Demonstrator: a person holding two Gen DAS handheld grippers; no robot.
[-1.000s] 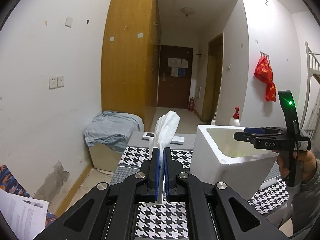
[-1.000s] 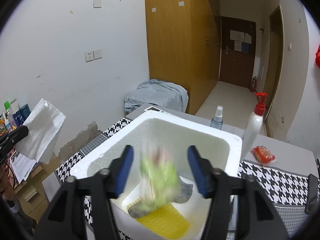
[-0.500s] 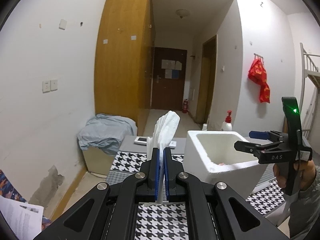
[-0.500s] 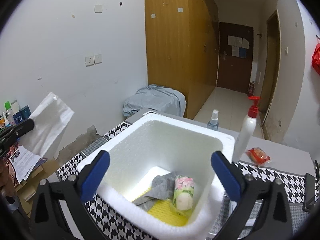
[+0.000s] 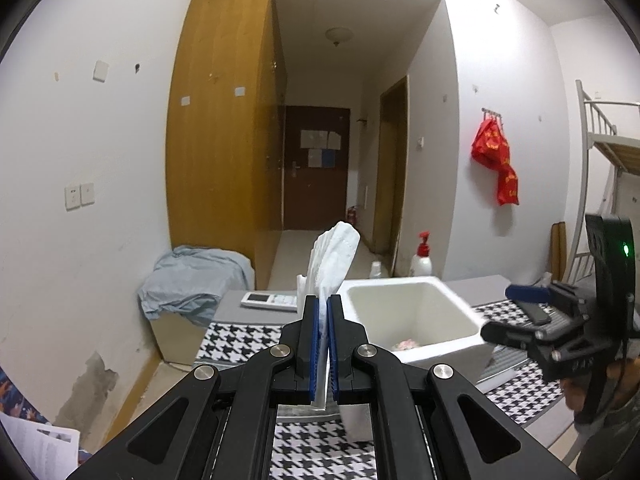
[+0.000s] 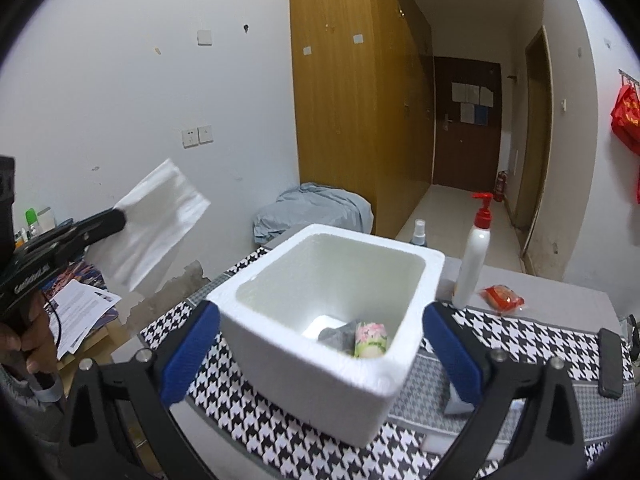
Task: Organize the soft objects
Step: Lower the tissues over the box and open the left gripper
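1. Left gripper: I've got the jaws pinched tight on a folded white cloth. It sticks up and fwd out of the blue pads, with a bit hanging below the fingers too.
2. From the right cam, same cloth shows as a flat sheet held up in the air, off to the left of my right claw and above the table edge, not touching anything else.
3. Right gripper: jaws spread wide, nothing in them. The white foam box sits right between and just ahead of the blue pads.
4. Inside the box, toward its near-right corner from the right claw: a floral-wrapped roll leaning next to a grey cloth. Can't tell what's under them.
5. Box stands on the houndstooth mat. From the left claw it's ahead and to the right.
6. Past the box, right of my right claw: pump bottle w/ red top, small spray bottle, red snack packet on the grey tabletop.
7. Remote control lies flat ahead of the left claw, slightly left.
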